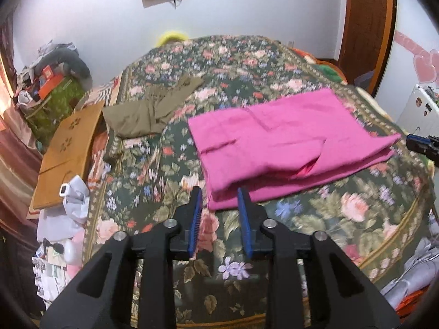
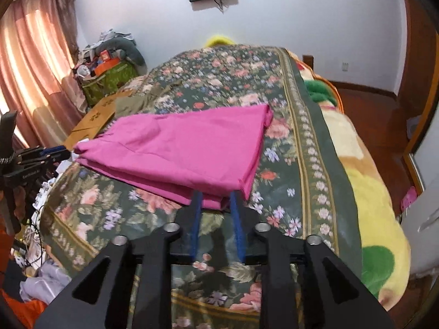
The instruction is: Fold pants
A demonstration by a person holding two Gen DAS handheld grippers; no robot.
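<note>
Your pink pants lie folded in layers on the flowered bedspread, near the middle of the bed. Your left gripper hangs over the near left corner of the stack: jaws parted, nothing pinched, the corner's edge sitting just beyond and between the blue pads. Your right gripper stands at the near right corner, jaws likewise apart; the folded edge shows in the gap at the tips, though whether the pads touch cloth is unclear through the blur. An olive garment lies farther back, well apart from the pink stack. A brown cardboard sheet rests along the bed's left edge.
</note>
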